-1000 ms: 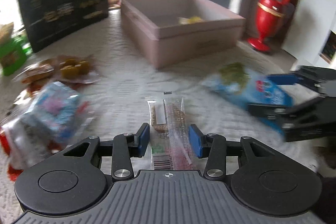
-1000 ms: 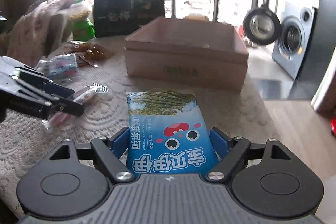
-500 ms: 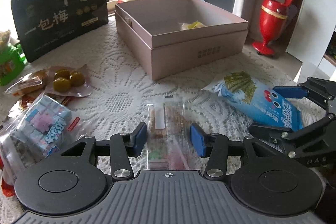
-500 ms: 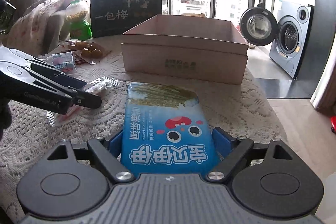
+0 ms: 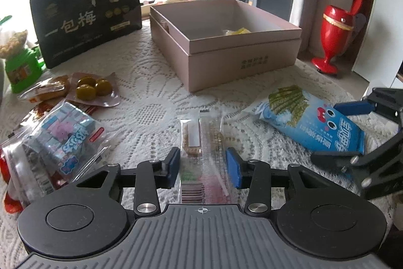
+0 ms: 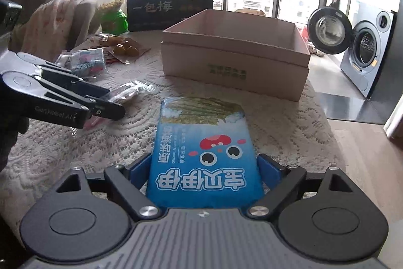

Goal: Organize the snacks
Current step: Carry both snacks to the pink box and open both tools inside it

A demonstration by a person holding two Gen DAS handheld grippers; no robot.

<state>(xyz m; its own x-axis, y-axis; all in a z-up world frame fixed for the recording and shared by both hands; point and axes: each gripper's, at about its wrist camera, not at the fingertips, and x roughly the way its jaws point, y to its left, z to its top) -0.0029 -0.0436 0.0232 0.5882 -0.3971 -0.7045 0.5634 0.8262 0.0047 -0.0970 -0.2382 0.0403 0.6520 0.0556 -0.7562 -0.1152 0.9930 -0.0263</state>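
- Left gripper [image 5: 203, 167] in front of pink box [image 5: 241, 59]: jaws closing around clear snack bars [image 5: 201, 143], pads not yet touching.
- Right gripper [image 6: 205, 174]: jaws opening, blue seaweed packet [image 6: 204, 153] between them.

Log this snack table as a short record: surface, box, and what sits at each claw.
surface: white lace tablecloth
box: open pink cardboard box, yellow packet inside
left claw: closing around clear-wrapped snack bars, which lie on the cloth; a gap on the right side
right claw: opening, blue seaweed snack bag between its blue pads
elsewhere: black plum pouch standing behind
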